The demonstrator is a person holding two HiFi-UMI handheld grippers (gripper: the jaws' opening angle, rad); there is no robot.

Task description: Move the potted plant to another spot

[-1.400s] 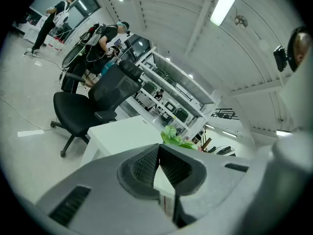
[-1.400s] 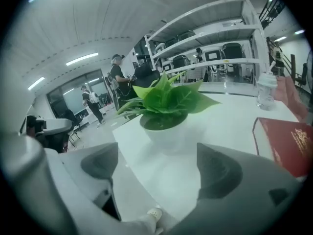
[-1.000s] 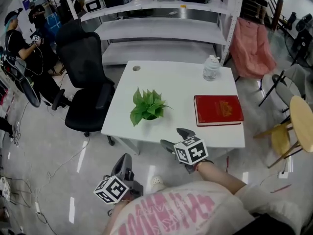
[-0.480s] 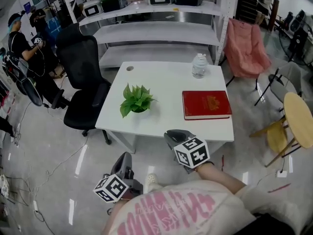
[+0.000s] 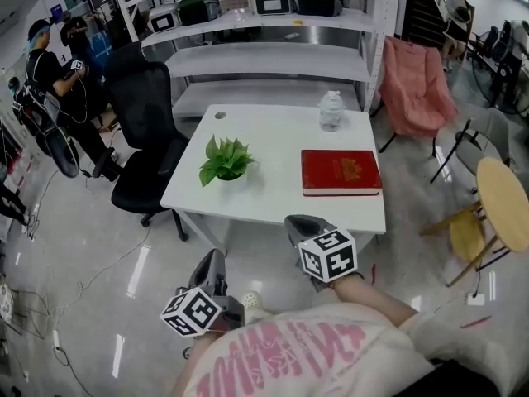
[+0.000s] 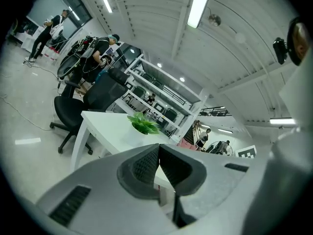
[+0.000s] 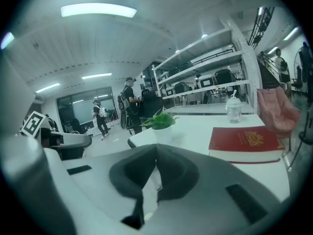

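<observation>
Green potted plant (image 5: 225, 160) is stood unheld on the bench (image 5: 273, 193). The left gripper (image 5: 212, 257) is shut and empty. The right gripper (image 5: 301, 222) is just closed on nothing. Fetching or finished cannot be told.

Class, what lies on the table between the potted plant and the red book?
Nothing: in the head view only bare white table separates the potted plant from the red book.

The plant (image 5: 224, 159), small with broad green leaves in a white pot, stands upright on the white table (image 5: 273, 195), toward its left half
</observation>
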